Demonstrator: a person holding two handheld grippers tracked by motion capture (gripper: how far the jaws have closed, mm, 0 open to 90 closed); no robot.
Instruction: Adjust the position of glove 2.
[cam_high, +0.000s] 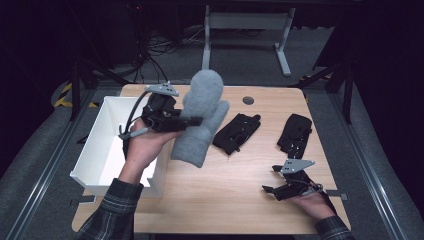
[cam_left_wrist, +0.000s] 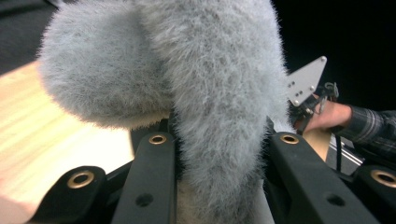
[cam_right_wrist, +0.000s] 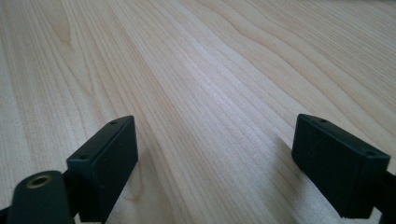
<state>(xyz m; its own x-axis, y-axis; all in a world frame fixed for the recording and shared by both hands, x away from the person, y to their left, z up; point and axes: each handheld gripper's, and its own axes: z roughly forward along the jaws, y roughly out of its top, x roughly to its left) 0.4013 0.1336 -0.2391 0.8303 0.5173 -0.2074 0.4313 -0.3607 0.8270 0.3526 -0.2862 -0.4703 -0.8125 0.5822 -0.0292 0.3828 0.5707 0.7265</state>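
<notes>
one grey fuzzy mitten (cam_high: 200, 117) hangs clamped in the left gripper (cam_high: 192, 121), its long axis near upright, lifted off the table (cam_high: 225, 200) just right of the white bin (cam_high: 107, 145). right gripper (cam_high: 272, 189) rests wide, empty, well apart.

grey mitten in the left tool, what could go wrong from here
The left tool pinches the grey mitten across its middle, so the soft fur may slip out while it is carried. Its loose lower end hangs near the white bin wall and could catch on the rim or drape outside.
</notes>
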